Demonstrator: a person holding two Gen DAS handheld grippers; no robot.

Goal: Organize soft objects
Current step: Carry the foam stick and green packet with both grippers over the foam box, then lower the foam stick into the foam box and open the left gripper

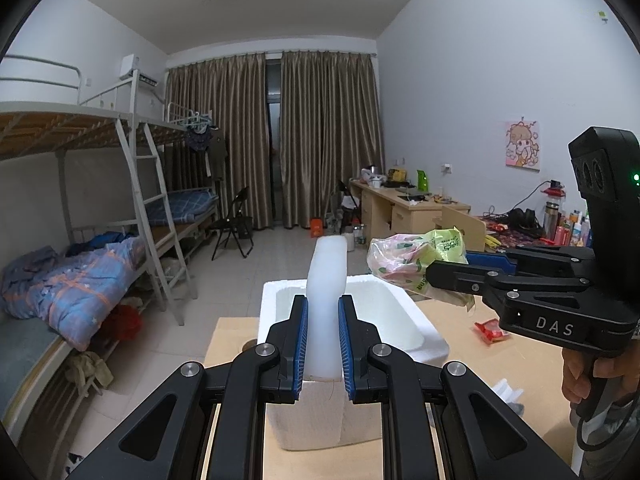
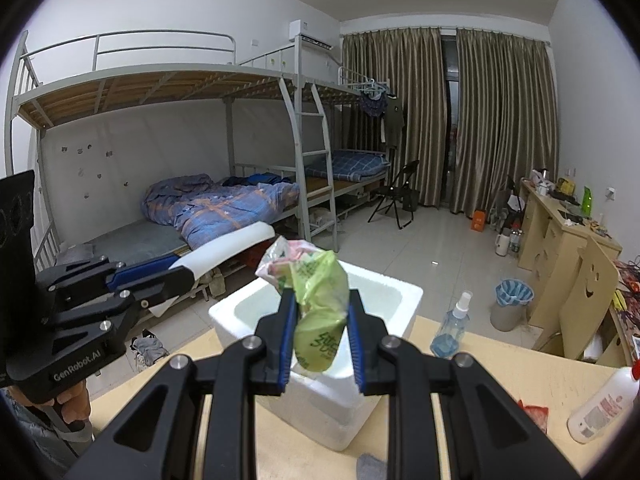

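Observation:
My left gripper (image 1: 323, 312) is shut on a white foam slab (image 1: 326, 280) and holds it upright over the white foam box (image 1: 400, 320) on the wooden table. My right gripper (image 2: 320, 312) is shut on a crumpled green and pink plastic bag (image 2: 316, 292), held above the foam box (image 2: 384, 292). In the left wrist view the right gripper (image 1: 430, 276) comes in from the right with the bag (image 1: 412, 256). In the right wrist view the left gripper (image 2: 180, 270) comes in from the left with the slab (image 2: 228, 248).
A red packet (image 1: 491, 330) lies on the table (image 1: 520, 360) right of the box. A blue spray bottle (image 2: 450, 328), a white bottle (image 2: 604, 408) and a red packet (image 2: 534, 414) are on the table (image 2: 500, 380). Bunk beds stand left, desks right.

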